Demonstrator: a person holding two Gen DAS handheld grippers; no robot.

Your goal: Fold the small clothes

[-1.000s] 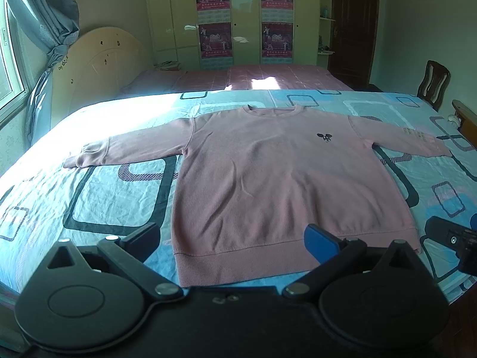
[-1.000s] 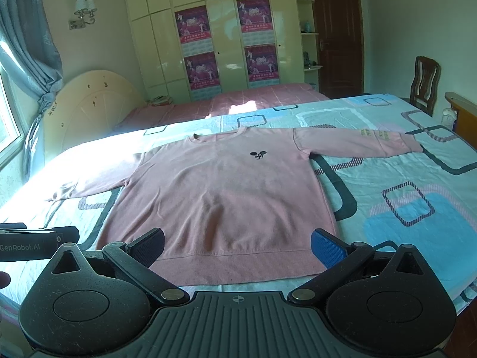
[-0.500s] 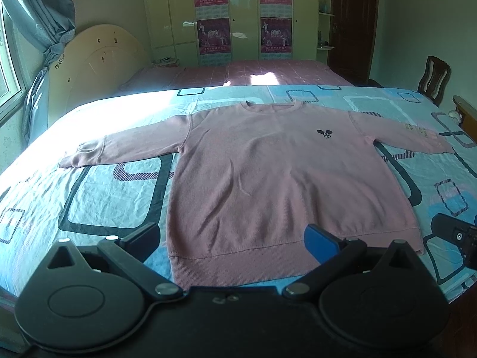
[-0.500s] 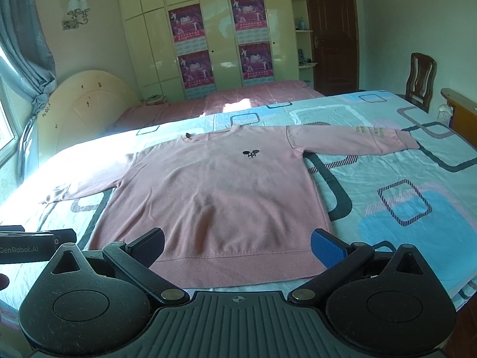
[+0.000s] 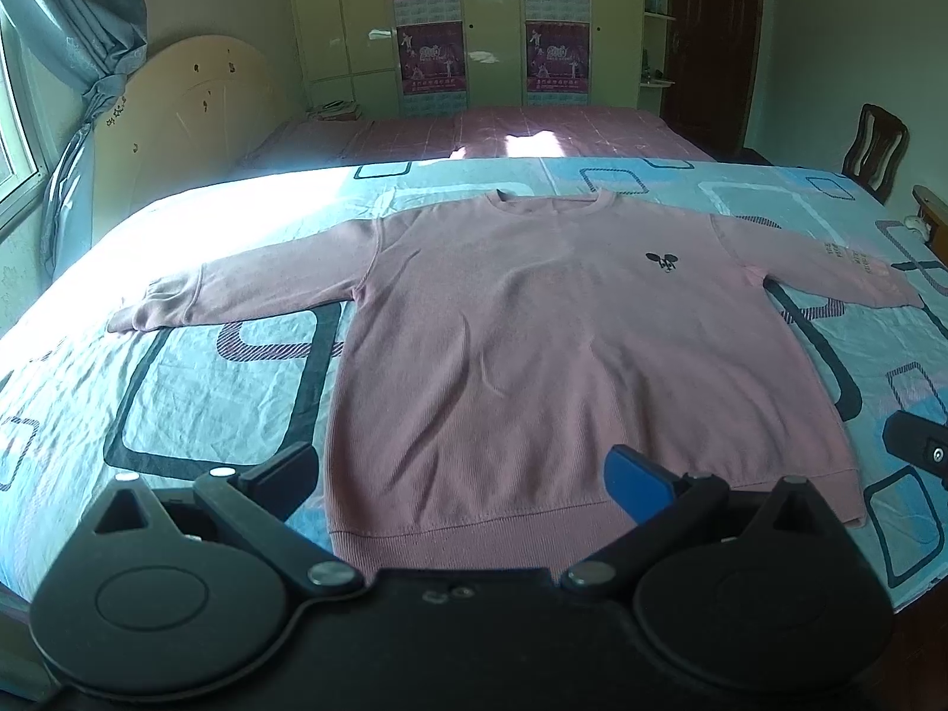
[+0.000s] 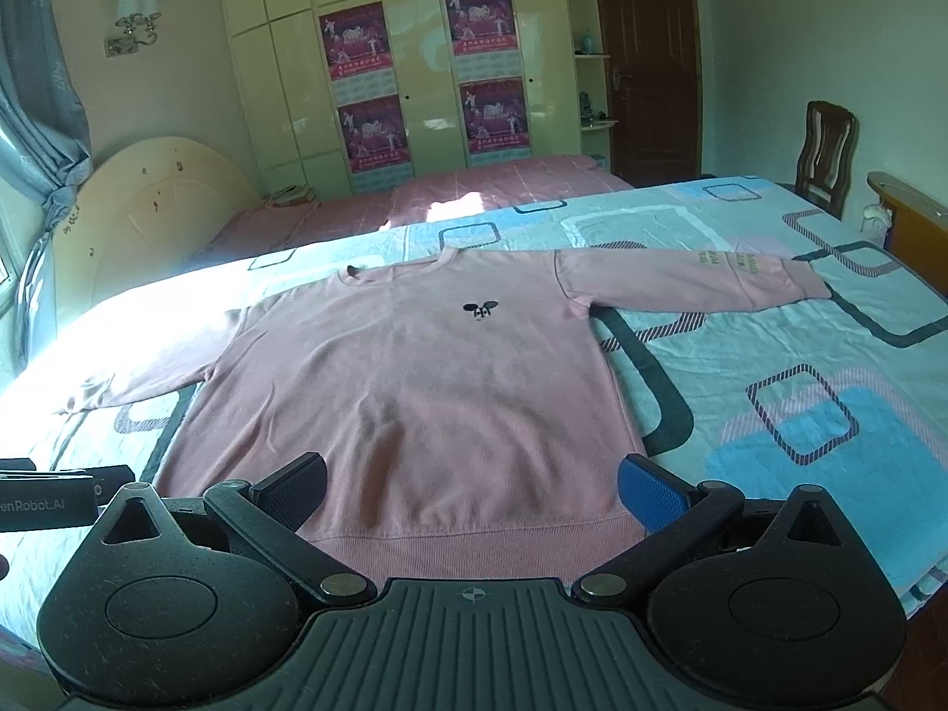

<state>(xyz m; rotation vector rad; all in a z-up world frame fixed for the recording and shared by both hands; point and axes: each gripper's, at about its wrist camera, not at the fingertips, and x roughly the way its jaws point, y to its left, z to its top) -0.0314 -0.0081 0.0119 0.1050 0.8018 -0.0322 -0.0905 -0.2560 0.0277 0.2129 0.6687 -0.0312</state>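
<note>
Pink sweatshirt spread flat on the patterned bedspread, sleeves out, hem just ahead of both claws, left gripper released, right gripper released, neither touching cloth

We see the sweatshirt lying flat on the bed, in the frame's centre, sleeves spread left and right. Behind it, at the top, stands the wardrobe; a chair is at the right edge.

- Your sweatshirt is plain pink, with a small black emblem on the chest.
- Your bedsheet is light blue, patterned with dark rounded squares.
- The far bed cover is pink check.
- The wardrobe is pale green.
</note>
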